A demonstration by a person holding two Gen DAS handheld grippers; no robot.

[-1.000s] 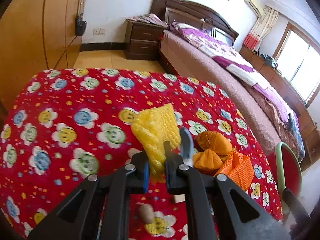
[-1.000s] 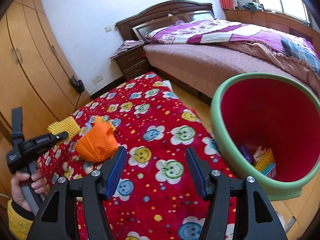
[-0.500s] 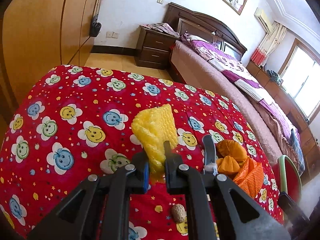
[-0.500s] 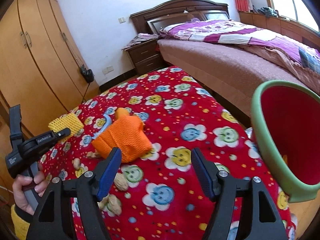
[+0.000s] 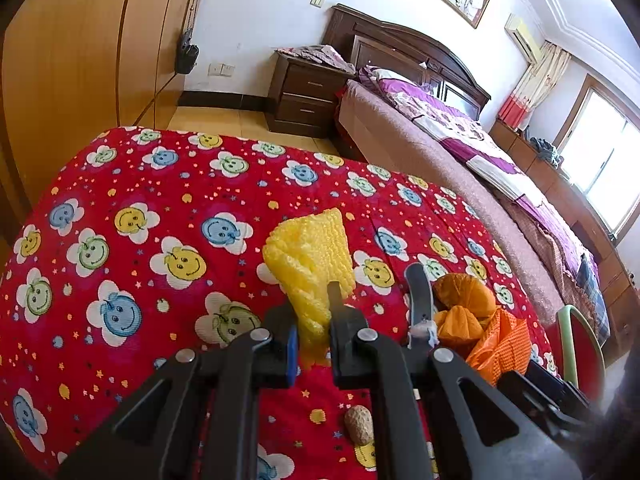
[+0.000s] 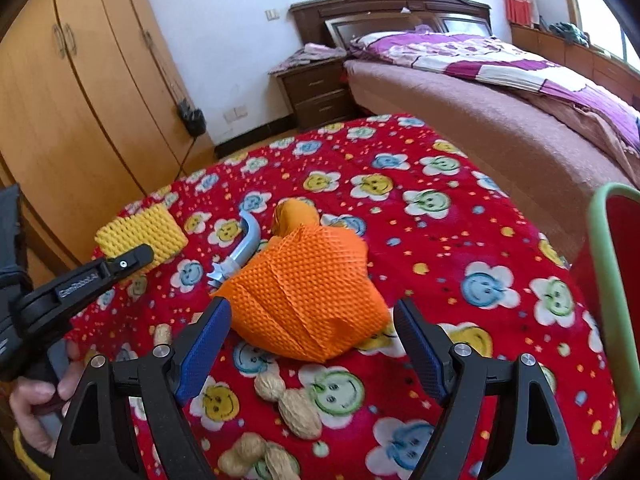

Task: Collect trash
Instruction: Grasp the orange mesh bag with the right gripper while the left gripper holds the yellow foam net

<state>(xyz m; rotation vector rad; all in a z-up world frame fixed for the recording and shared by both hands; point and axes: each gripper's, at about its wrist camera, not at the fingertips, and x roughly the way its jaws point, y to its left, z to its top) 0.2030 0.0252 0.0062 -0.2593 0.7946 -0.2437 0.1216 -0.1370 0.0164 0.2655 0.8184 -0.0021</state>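
Left claw (image 5: 312, 336) holds yellow foam net (image 5: 310, 256). Right claw (image 6: 312, 344), jaws just widening, straddles orange foam net (image 6: 308, 296); next: close.

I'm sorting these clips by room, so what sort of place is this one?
A home bedroom, most likely. There is a made bed with a dark wooden headboard, a nightstand beside it, and a tall wooden wardrobe along the wall.
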